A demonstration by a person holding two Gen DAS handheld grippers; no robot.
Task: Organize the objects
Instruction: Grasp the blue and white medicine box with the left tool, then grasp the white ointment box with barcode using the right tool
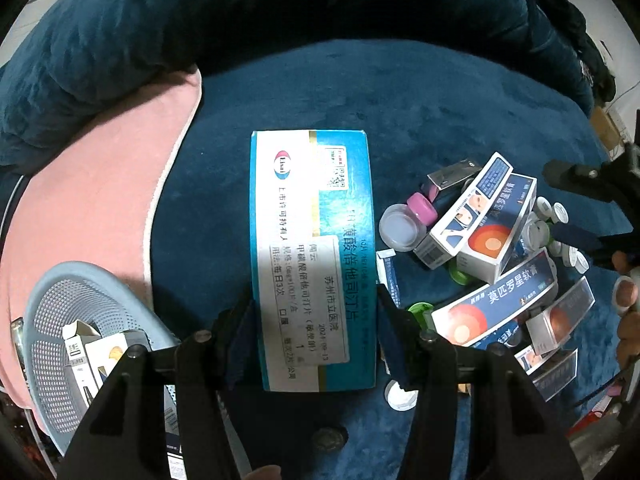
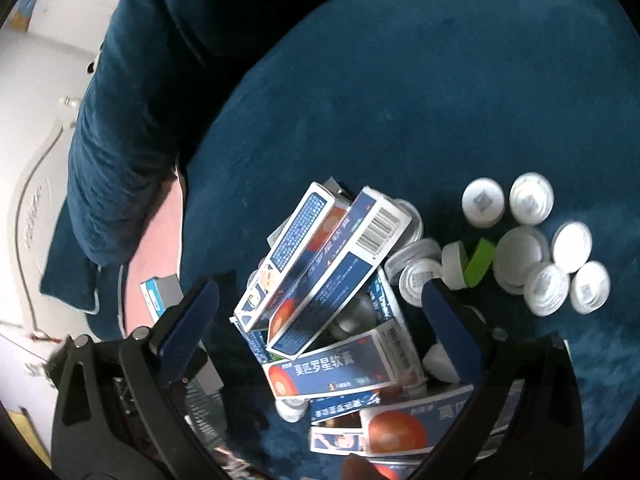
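The teal box is sitting clamped between the left gripper's pads, over the blue cushion. A basket is lying to its left, apparently holding boxes. The right gripper is hanging agape around the box pile, gripping nothing; white caps are lying beyond its right finger.

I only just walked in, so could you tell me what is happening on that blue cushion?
A person with a gripper in each hand is sorting medicine packs. The left gripper is clamped on a large teal medicine box, with a light blue basket holding a few small boxes beside it. The right gripper hangs open over a heap of blue and white boxes; white caps lie loose next to the heap.
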